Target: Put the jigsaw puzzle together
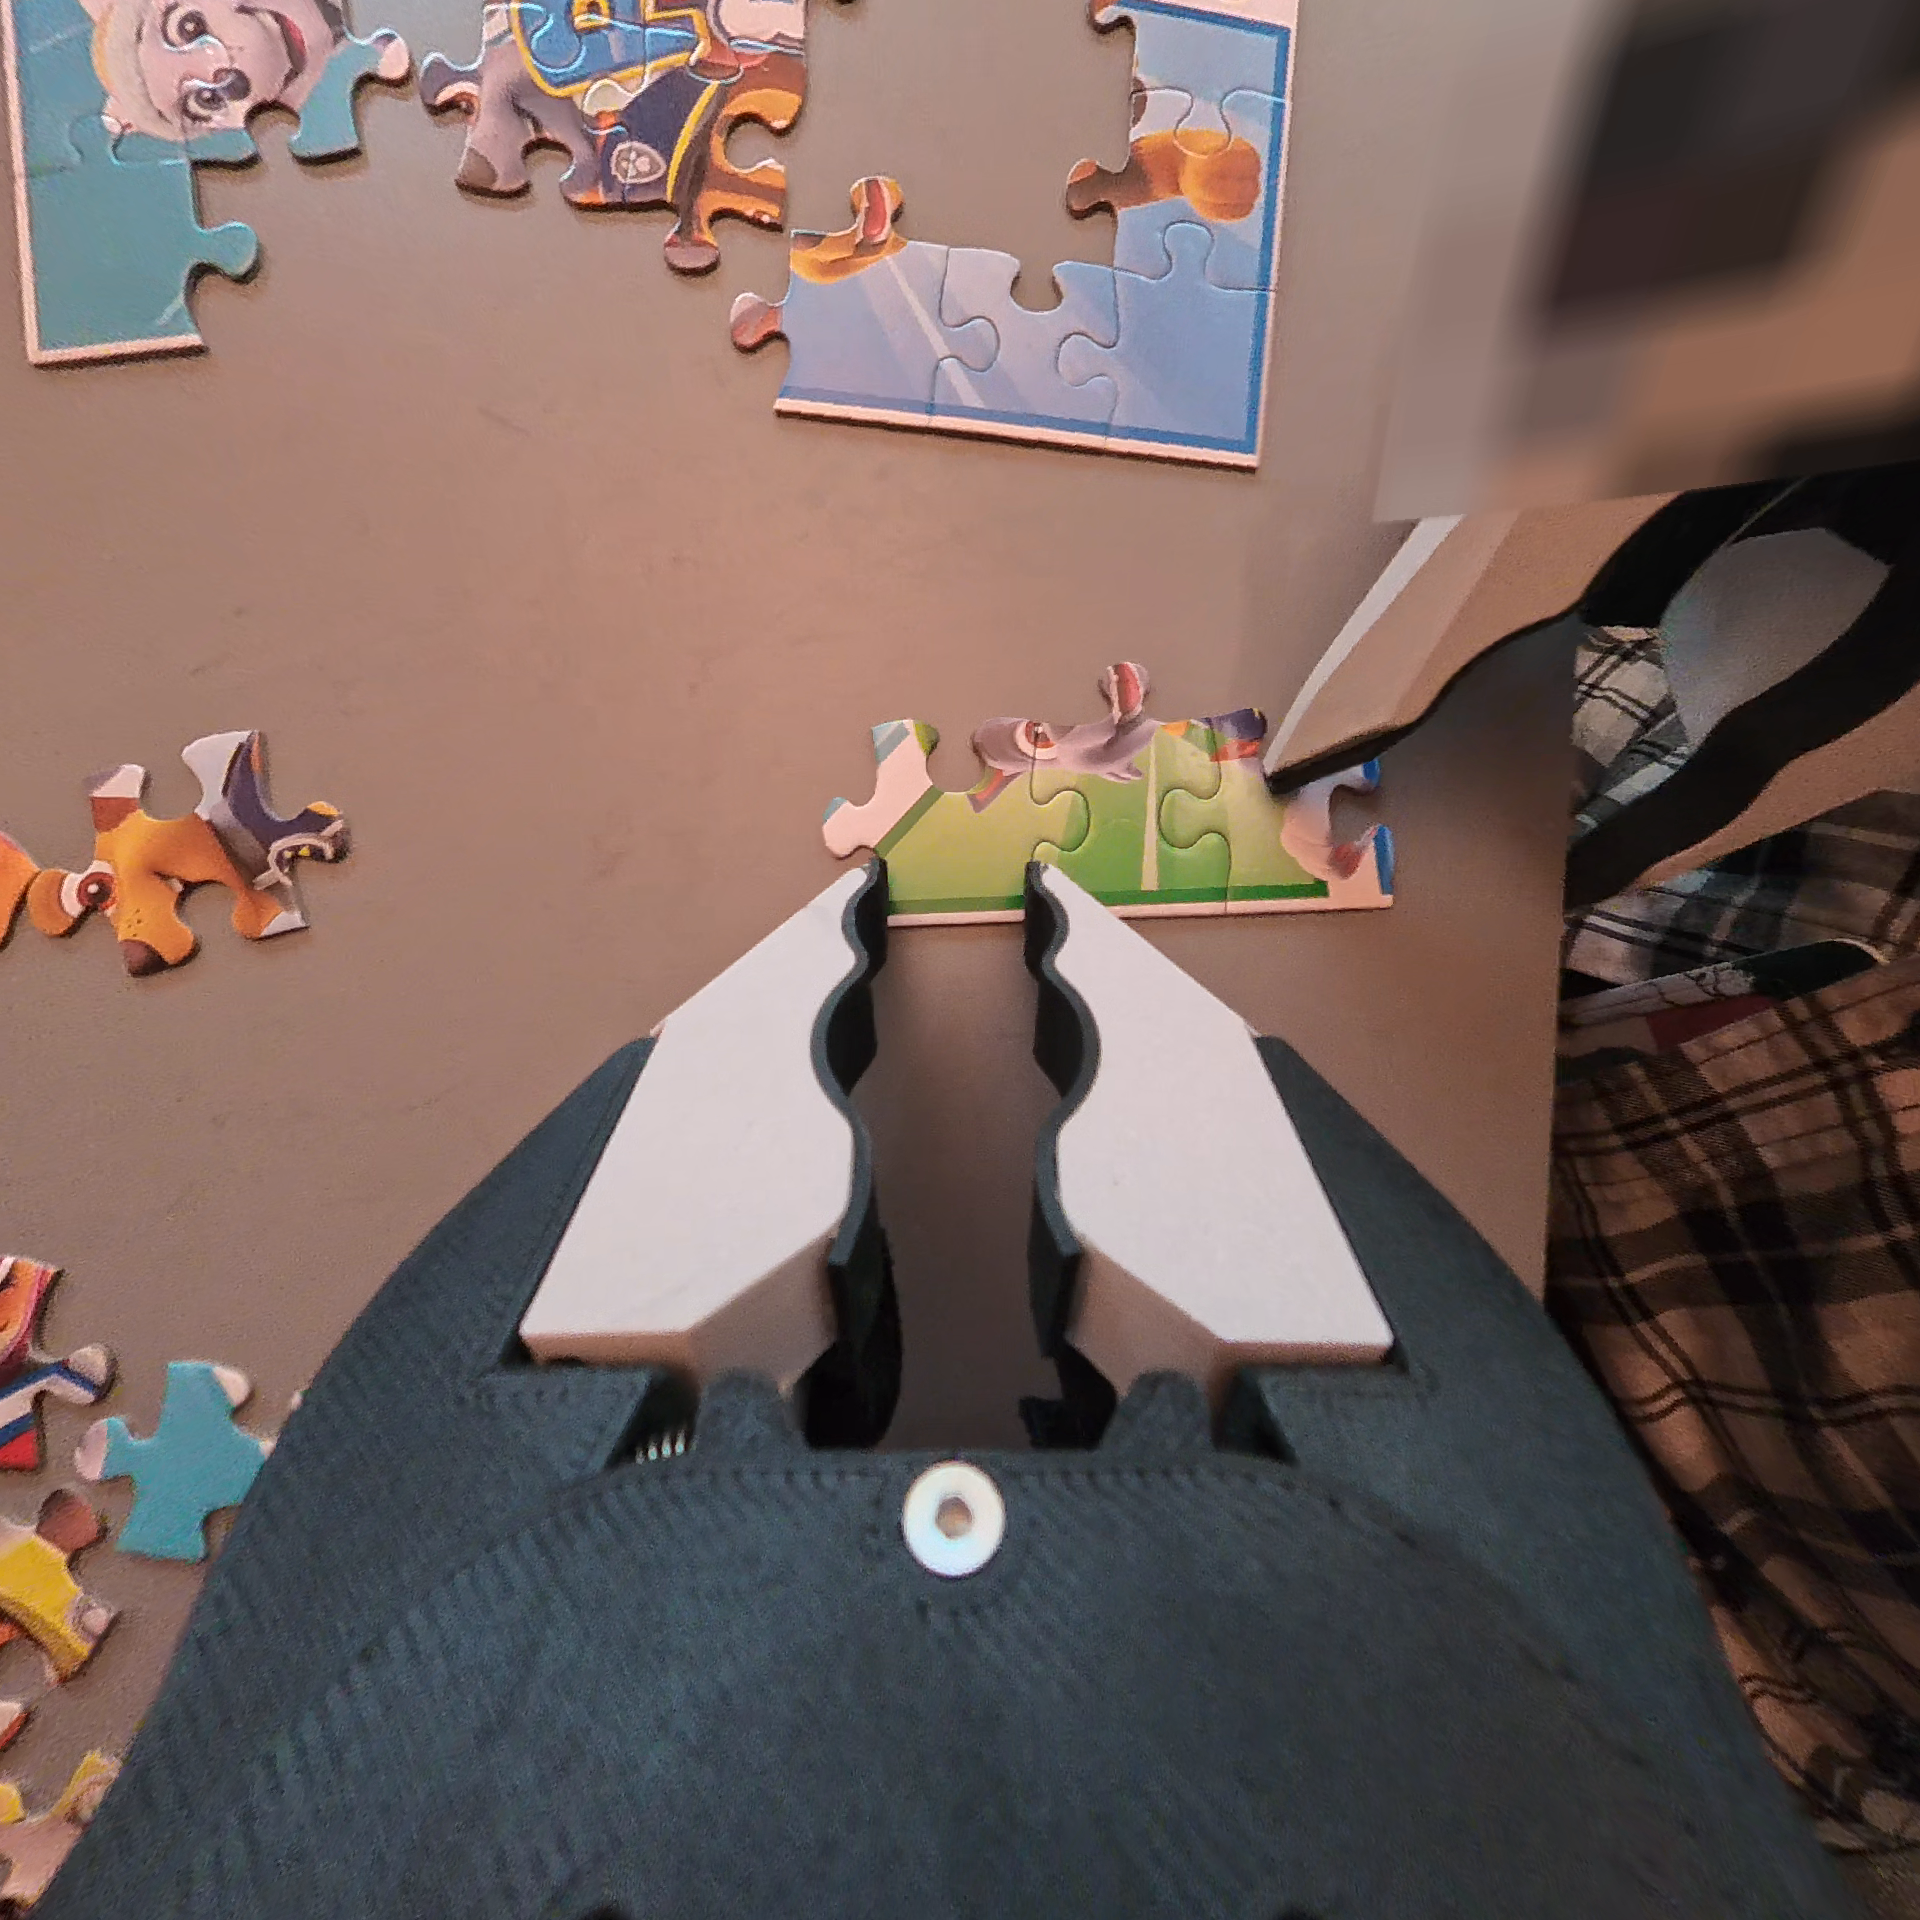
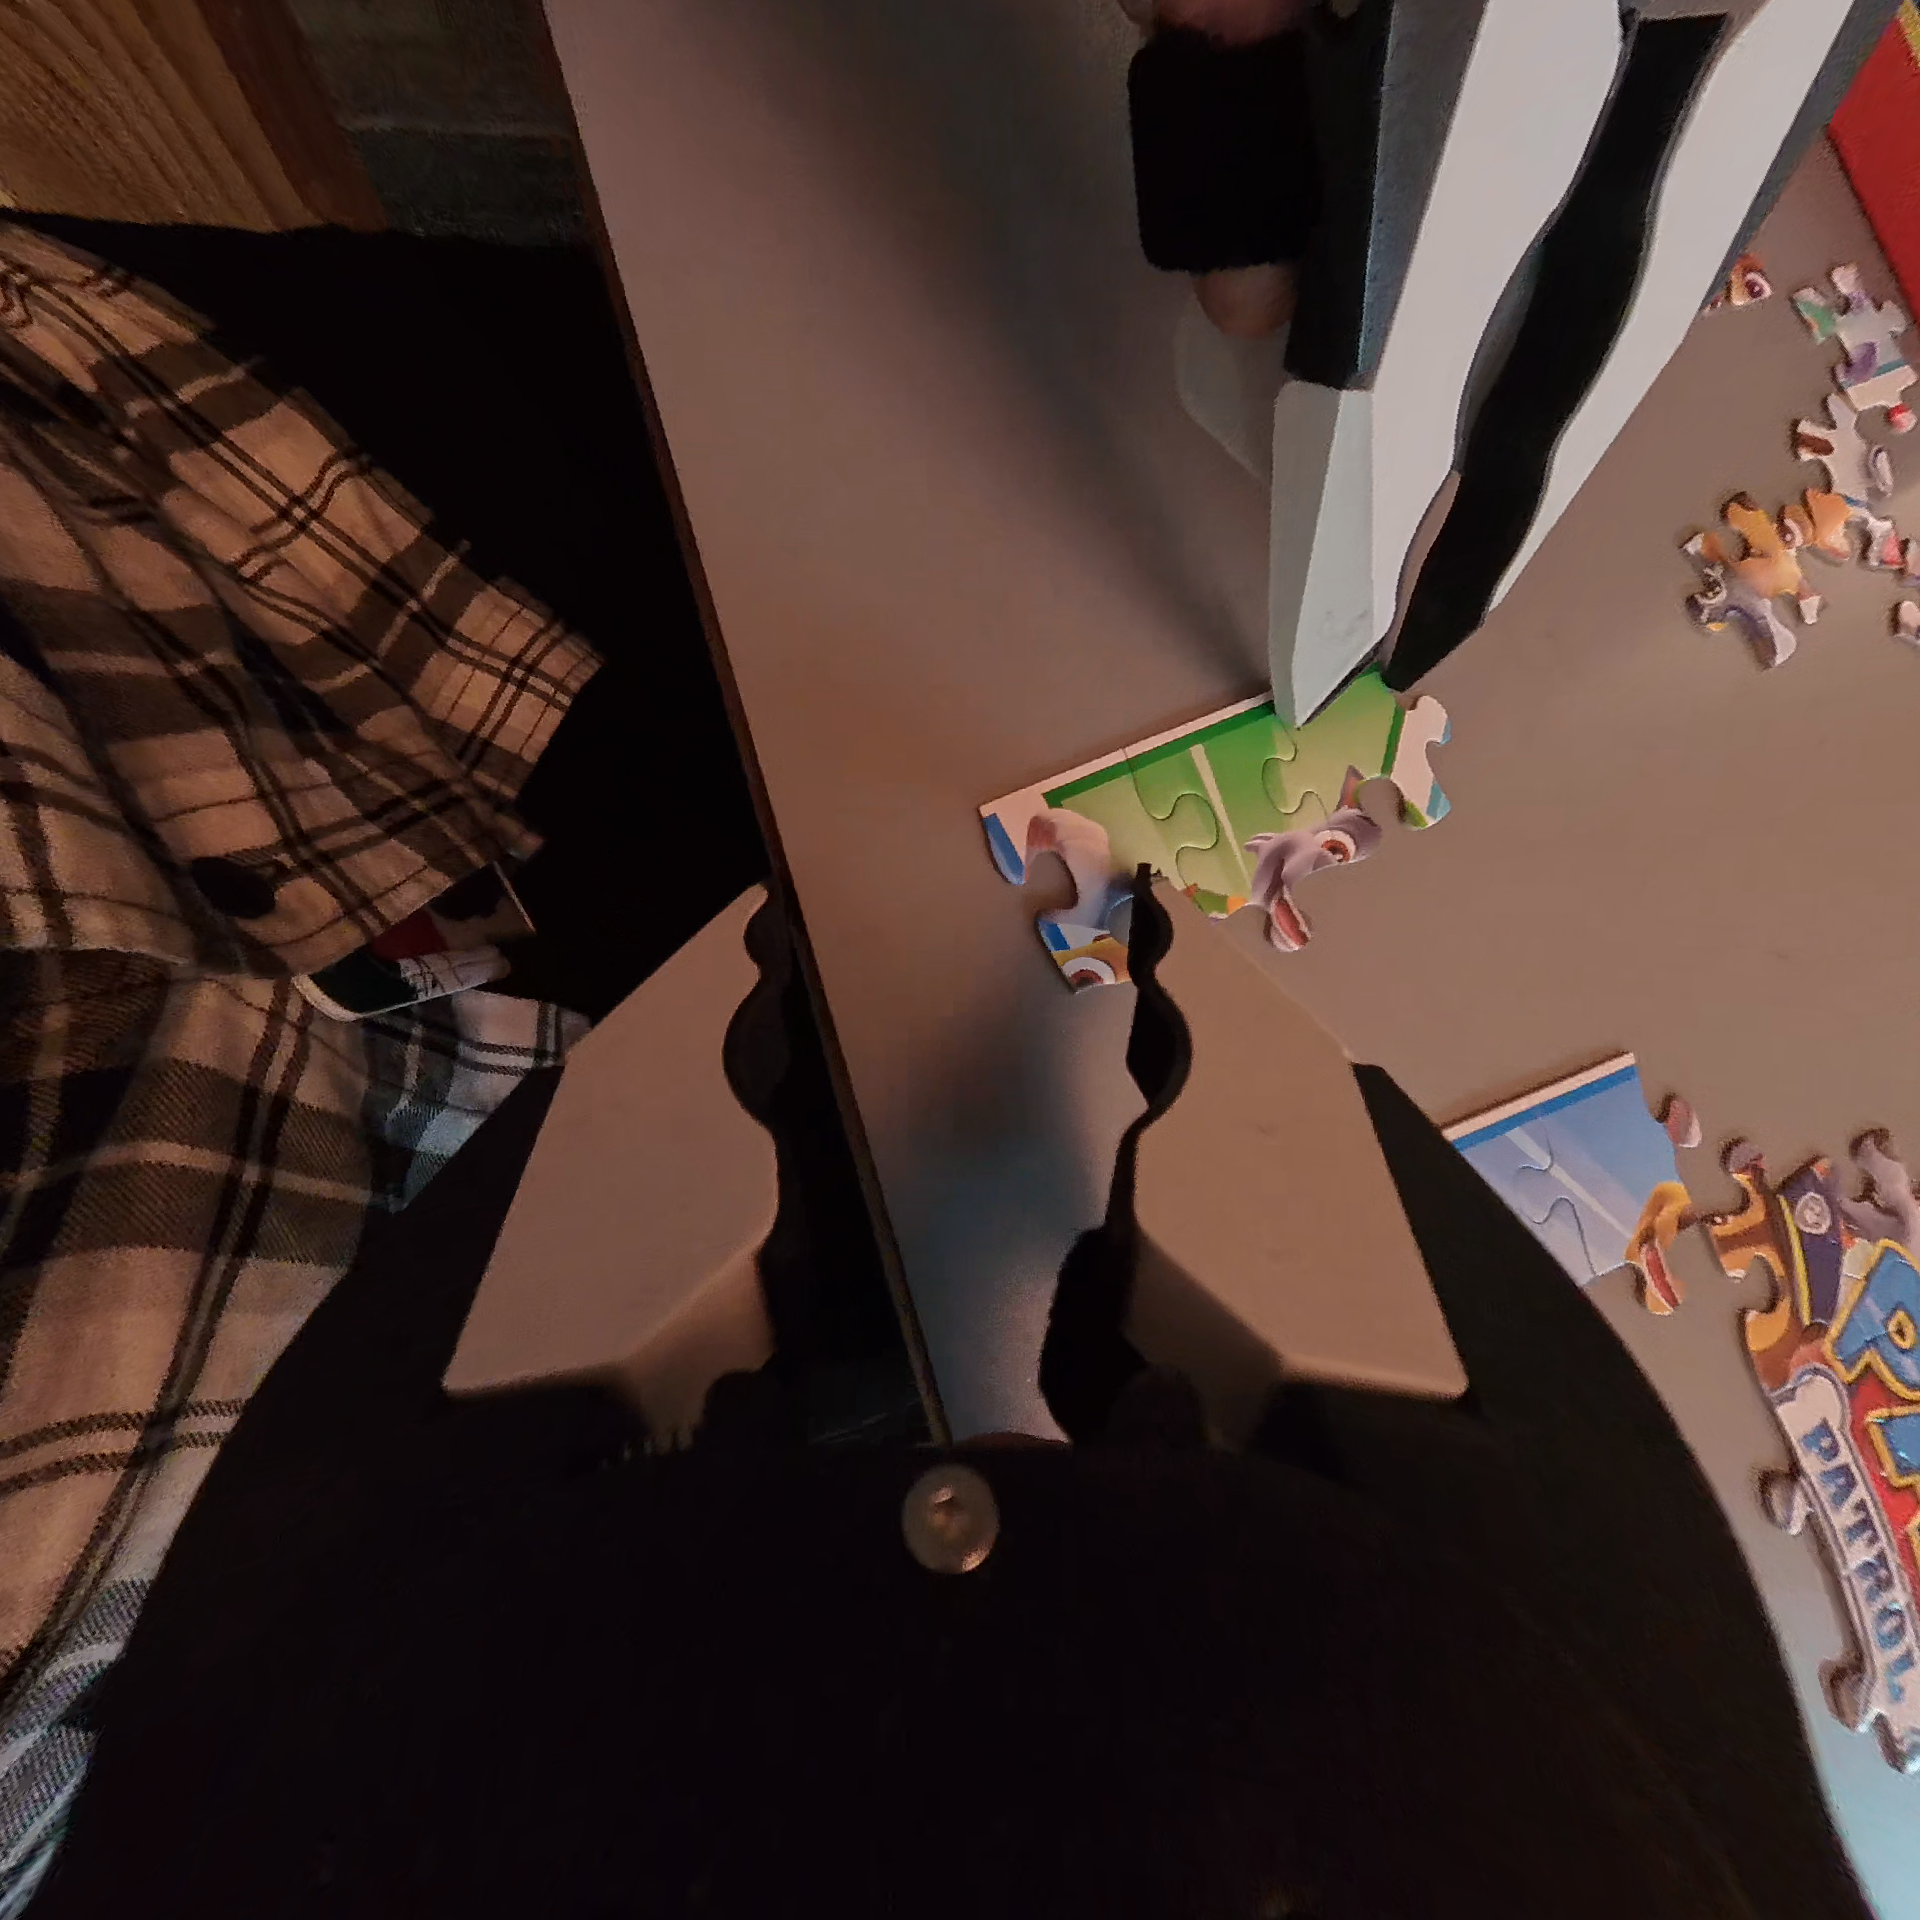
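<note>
The table (image 1: 540, 582) was a plain grey-brown top, matte and dimly lit, with jigsaw parts scattered across it. Near its edge lay the green strip (image 1: 1112, 842), a short row of joined pieces with a white border. The left gripper (image 1: 956, 883) stood right at that strip, jaws narrowly apart with nothing between them, tips at the strip's border edge. The right gripper (image 2: 951, 894) hung over the table's edge, jaws wide and empty; one fingertip (image 1: 1283, 779) touched the strip's end piece. Farther up the table sat a blue corner section (image 1: 1039, 343), a teal section (image 1: 104, 239) off to the left, and a middle cluster (image 1: 623, 114) between them, none of the three joined to each other. Loose pieces (image 1: 197, 852) lay apart along the left side, an orange one among them. In the right wrist view a red box (image 2: 1881, 166) showed at the far corner. Beyond the table's edge it was dark, with plaid cloth (image 2: 208, 582) bunched below and a strip of wood panelling (image 2: 135, 94) behind it.
</note>
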A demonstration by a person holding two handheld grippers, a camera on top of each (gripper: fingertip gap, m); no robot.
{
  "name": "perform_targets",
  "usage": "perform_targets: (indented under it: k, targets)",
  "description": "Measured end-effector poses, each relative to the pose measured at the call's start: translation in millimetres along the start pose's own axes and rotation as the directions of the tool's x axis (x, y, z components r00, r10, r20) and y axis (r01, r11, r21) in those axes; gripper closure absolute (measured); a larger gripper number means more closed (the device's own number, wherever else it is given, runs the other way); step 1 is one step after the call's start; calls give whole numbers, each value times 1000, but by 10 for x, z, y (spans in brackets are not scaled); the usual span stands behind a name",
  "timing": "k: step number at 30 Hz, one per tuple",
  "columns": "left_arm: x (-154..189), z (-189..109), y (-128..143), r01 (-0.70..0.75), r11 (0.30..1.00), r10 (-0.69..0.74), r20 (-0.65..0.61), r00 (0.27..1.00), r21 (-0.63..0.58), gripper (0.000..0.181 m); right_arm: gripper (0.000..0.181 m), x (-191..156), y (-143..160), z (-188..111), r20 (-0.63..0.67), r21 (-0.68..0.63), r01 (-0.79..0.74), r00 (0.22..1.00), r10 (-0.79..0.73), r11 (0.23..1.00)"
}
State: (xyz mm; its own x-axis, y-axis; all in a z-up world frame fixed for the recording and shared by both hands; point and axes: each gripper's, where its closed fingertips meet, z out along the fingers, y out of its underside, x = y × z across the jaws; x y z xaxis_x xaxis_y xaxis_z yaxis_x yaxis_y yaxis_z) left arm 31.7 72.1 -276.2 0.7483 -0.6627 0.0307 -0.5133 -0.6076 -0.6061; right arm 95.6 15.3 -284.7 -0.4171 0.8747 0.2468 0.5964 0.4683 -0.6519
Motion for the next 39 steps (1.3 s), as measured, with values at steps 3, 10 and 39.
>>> perform_targets:
  k: [3, 10, 39]
  targets:
    - [93, 9, -4, -16, 1000, 16, -2, 1000, 2, 156, 125, -36, 22, -30, -53, 18, 49, 997, -48, 999]
    - [319, 38, -30, -38, 999, 38, -11, 999, 20, 156, 148, -109, 84, -142, -195, 75, 122, 975, -105, 990]
    - [710, 35, -24, -233, 971, 229, 71, 971, 54, 151, 181, 21, -8, -530, -263, 183, 199, 954, -147, 963]
